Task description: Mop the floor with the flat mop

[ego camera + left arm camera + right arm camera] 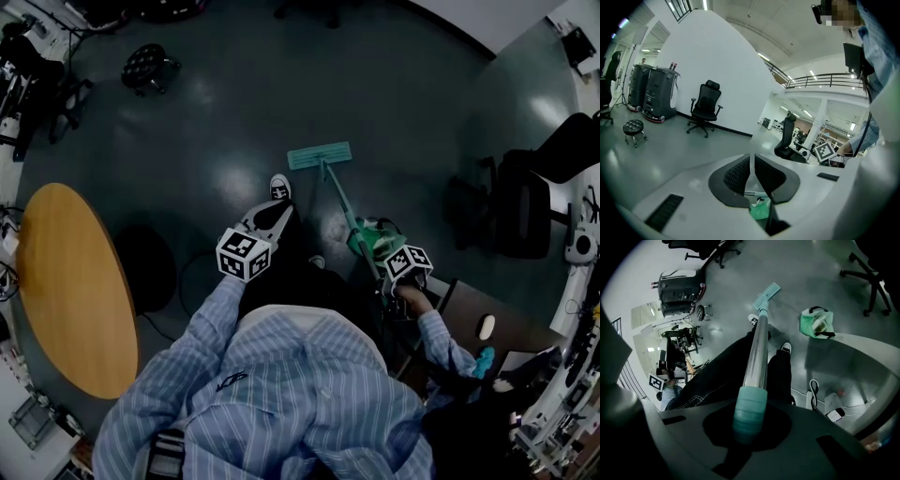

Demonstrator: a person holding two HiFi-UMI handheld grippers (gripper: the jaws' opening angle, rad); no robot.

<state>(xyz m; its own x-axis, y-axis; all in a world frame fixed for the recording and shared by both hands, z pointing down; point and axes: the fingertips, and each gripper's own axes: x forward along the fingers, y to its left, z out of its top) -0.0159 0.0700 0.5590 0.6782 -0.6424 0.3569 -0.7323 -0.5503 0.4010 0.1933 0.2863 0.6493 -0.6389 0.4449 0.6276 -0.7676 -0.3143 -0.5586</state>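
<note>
Striped shirt sleeves (281,394) fill the bottom of the head view, and an oval wooden table (70,291) sits at the far left on the dark floor (234,112). Next across, the left gripper (272,220) hangs free in front of the person's legs; its own view shows the jaws drawn to a narrow slit with nothing between them (752,173). Beyond a sneaker (278,187), the flat mop's teal head (320,155) lies flat on the floor, with its handle (339,202) slanting back past a green bag (373,239) to the right gripper (392,277). That gripper's view shows its jaws clamped round the teal grip at the top end of the handle (750,420). A black office chair (520,211) stands well apart on the right. One grip at the very end probably gives weak control, so the left gripper would do well to take the shaft lower down. The head should sit flat while it is pushed in straight, overlapping strokes. The bag lies just beside the handle and is likely to be knocked on a wide sweep.
</note>
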